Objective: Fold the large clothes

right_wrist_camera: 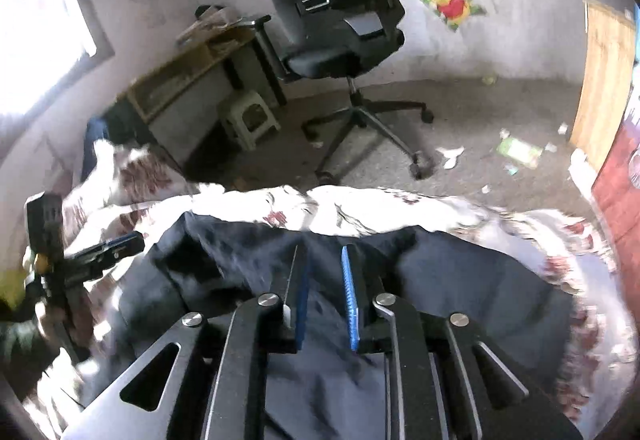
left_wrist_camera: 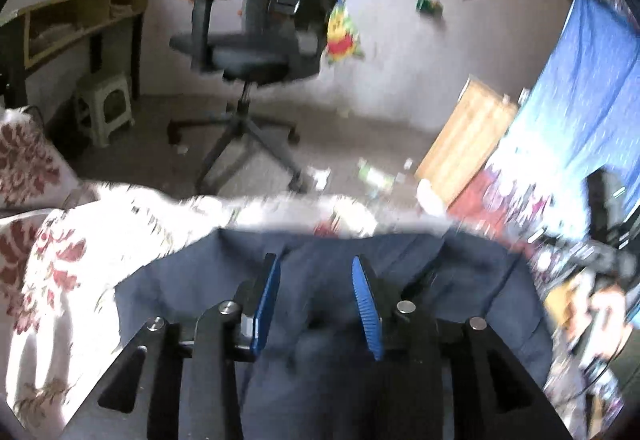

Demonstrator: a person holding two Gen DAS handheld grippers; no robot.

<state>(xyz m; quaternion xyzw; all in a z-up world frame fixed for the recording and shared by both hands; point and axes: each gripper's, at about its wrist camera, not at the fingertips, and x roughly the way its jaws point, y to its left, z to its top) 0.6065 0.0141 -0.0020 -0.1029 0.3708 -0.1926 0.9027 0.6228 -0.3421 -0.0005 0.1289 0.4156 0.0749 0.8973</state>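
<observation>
A large dark navy garment (left_wrist_camera: 180, 292) lies spread on a bed with a white and red floral sheet (left_wrist_camera: 60, 280). Its far edge runs along the bed's edge. My left gripper (left_wrist_camera: 314, 259) hovers over the garment near that far edge, open, with only cloth showing below the gap between its blue pads. The same garment (right_wrist_camera: 480, 280) fills the lower right wrist view. There my right gripper (right_wrist_camera: 322, 249) stands open by a narrow gap above the cloth, holding nothing. The left gripper (right_wrist_camera: 120, 242) also shows at the left of that view, held by a hand.
Beyond the bed stands a black office chair (right_wrist_camera: 340, 40) on a grey floor strewn with litter (right_wrist_camera: 516, 152). A small plastic stool (right_wrist_camera: 250, 122) sits by a wooden desk (right_wrist_camera: 180, 80). A wooden board (left_wrist_camera: 468, 136) and a blue curtain (left_wrist_camera: 580, 80) are on the right.
</observation>
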